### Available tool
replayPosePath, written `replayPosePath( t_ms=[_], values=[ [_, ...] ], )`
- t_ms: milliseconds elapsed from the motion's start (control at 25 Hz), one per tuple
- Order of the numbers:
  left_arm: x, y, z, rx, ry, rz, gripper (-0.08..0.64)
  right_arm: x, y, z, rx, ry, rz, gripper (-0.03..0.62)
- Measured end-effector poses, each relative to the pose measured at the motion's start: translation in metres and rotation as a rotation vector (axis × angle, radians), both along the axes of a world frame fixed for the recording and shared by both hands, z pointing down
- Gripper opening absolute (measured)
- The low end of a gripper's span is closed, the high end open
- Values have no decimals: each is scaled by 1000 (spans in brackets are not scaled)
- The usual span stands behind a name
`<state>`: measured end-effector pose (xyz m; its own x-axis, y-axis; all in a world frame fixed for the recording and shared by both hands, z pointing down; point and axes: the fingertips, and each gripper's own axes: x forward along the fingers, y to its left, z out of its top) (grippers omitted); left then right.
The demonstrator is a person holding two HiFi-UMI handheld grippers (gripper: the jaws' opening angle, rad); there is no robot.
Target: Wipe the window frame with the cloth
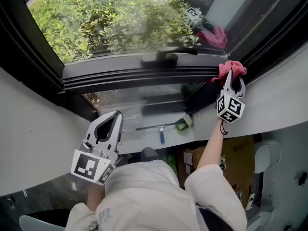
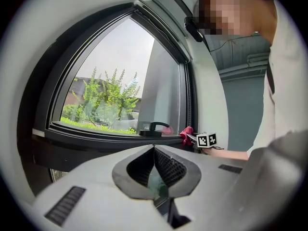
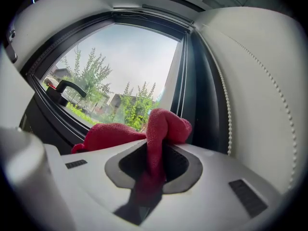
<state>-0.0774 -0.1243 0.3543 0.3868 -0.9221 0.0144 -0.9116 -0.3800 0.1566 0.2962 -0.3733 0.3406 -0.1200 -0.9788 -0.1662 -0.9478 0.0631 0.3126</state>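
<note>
Head view, listed by size.

1. Frame (image 1: 139, 76): dark window frame whose lower rail runs from 9 to 3 o'clock. Shrubs (image 1: 120, 18) show through the glass at 12 o'clock.
2. Right arm (image 1: 209, 150): stretched forward and up towards 2 o'clock. The forearm is bare, with a white sleeve (image 1: 211, 186) at the elbow.
3. Left gripper (image 1: 117, 115) (image 2: 154, 150): held low at 8 o'clock, close to the torso and well apart from the frame. Its tips point up towards the glass. The jaws are pressed together with nothing between them.
4. Right gripper (image 1: 233, 75) (image 3: 156, 146): at 2 o'clock, tips up at the frame's right corner. The jaws are pinching the cloth.
5. Cloth (image 1: 230, 68) (image 3: 113, 136): red and bunched. One fold is clamped in the right gripper and the rest spills over the tips, against the frame's lower rail at that corner.
6. Handle (image 1: 166, 57): dark, on the rail at 12 o'clock, left of the cloth.
7. Squeegee (image 1: 161, 128): lies below the frame, near centre.
</note>
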Motion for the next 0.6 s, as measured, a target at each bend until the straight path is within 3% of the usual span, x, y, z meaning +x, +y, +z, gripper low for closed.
replayPosePath(
  t_ms=[600],
  values=[
    [-5,4,3,-1,11,2,11,-6,1,1,-30,33,60,78]
  ],
)
